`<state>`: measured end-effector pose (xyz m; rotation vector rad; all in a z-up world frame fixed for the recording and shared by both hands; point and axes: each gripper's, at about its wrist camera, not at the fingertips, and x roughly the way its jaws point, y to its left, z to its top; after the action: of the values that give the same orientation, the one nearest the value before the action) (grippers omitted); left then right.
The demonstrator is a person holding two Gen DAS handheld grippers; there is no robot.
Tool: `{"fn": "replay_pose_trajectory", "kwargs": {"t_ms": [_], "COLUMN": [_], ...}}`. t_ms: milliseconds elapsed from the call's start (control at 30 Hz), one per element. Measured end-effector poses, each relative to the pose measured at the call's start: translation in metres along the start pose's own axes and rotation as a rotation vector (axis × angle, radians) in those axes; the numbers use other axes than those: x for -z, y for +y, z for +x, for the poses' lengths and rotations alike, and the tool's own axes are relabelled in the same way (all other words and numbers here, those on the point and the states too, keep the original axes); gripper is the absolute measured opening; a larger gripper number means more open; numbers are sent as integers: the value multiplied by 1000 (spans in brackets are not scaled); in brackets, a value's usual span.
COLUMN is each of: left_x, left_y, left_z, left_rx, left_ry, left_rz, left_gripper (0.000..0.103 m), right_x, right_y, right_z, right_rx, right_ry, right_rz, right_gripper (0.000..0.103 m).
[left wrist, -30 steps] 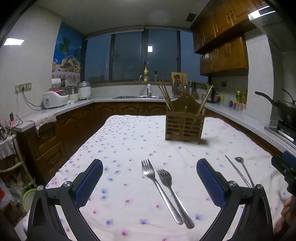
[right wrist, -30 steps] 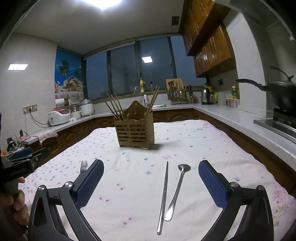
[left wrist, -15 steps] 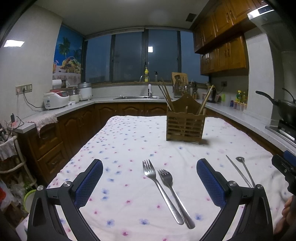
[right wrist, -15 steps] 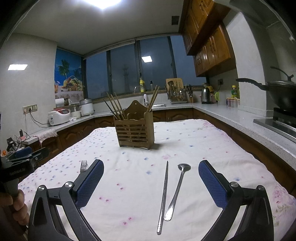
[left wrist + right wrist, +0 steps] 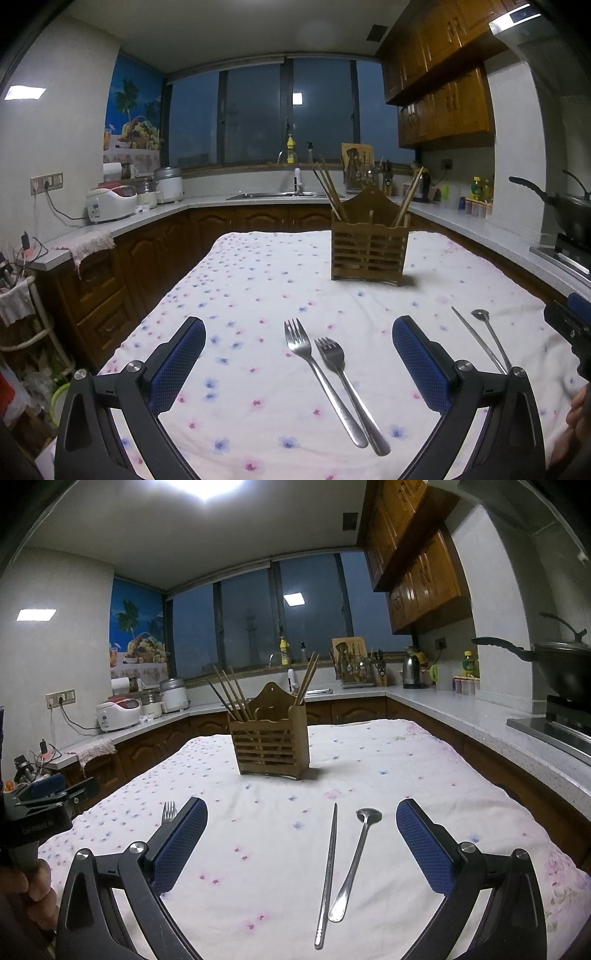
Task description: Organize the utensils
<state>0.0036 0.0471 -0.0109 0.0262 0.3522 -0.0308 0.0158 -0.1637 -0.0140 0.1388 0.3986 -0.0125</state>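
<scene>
Two steel forks (image 5: 328,376) lie side by side on the flowered cloth (image 5: 258,288), between the fingers of my open left gripper (image 5: 299,350). A metal chopstick (image 5: 328,871) and a small steel spoon (image 5: 356,856) lie in front of my open right gripper (image 5: 301,834). Further back on the table a wooden utensil holder (image 5: 369,251) (image 5: 269,742) stands upright, with wooden chopsticks (image 5: 232,694) sticking out of it. The left wrist view also has the spoon (image 5: 489,336) and chopstick (image 5: 476,339) at its right. One fork's (image 5: 169,811) tines peek past the right gripper's left finger.
Kitchen counters (image 5: 147,214) run around the table on three sides, with rice cookers (image 5: 112,203) at left, a sink (image 5: 280,194) at the back and a wok (image 5: 561,668) on the stove at right. A hand (image 5: 33,893) holds the left gripper's handle.
The left gripper has drifted very slightly left. Nothing on the table has moved and both grippers stay open.
</scene>
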Motion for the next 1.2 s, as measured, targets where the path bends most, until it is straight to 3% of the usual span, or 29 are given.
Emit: {"fn": "replay_pose_trajectory", "kwargs": {"t_ms": [1200], "left_x": [-1], "left_y": [-5], "left_z": [-3], "left_rx": [14], "left_ry": [2], "left_rz": [6], "left_gripper": [102], "right_x": [-2], "right_y": [1], "right_z": [0], "right_rx": [-2], "right_ry": [0], "right_rz": [5], "right_gripper": [103]}}
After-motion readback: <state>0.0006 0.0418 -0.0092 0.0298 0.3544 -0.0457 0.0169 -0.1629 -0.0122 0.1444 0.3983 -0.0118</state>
